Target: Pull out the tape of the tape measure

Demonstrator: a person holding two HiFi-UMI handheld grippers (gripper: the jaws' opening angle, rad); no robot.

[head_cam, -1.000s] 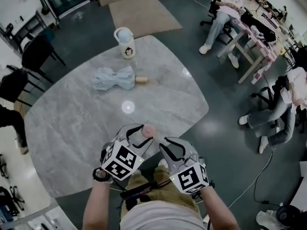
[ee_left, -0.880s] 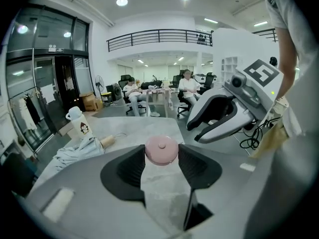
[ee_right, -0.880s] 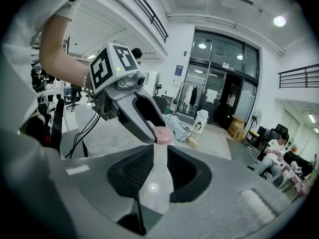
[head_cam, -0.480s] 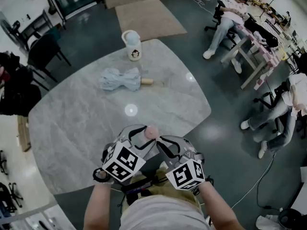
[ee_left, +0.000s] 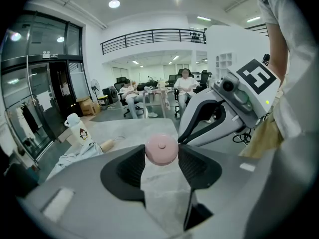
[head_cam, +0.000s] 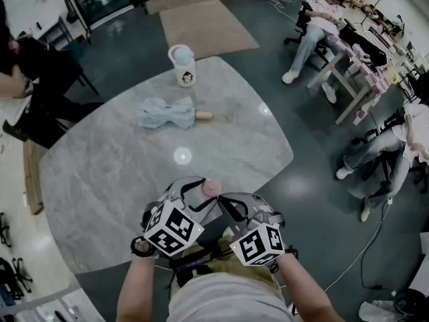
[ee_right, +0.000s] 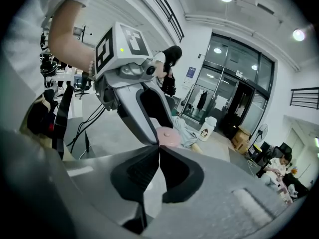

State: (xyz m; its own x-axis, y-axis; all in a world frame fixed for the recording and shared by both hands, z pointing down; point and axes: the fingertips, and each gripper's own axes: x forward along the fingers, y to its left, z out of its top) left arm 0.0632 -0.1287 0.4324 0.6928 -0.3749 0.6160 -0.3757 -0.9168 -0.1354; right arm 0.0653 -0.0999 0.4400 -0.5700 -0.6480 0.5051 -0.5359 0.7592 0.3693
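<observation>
Grippers are held close together over the near edge of the grey marble table (head_cam: 100, 166). The left gripper (ee_left: 161, 159) is clamped on the tape measure (ee_left: 161, 148), a round pink case gripped by its sides between the two black pads at the jaw tips. The right gripper (ee_right: 158, 151) is angled in from the right, its jaws pressed together at the tips just beside the pink case; no view shows whether tape lies between them. No drawn-out tape is visible. Farther along the table lies a folded light-blue umbrella (head_cam: 166, 111) with a wooden handle. Beyond it, near the far edge, a white bottle (head_cam: 182, 64) stands upright. A tan rug (head_cam: 204, 25) lies on the floor past the table.
</observation>
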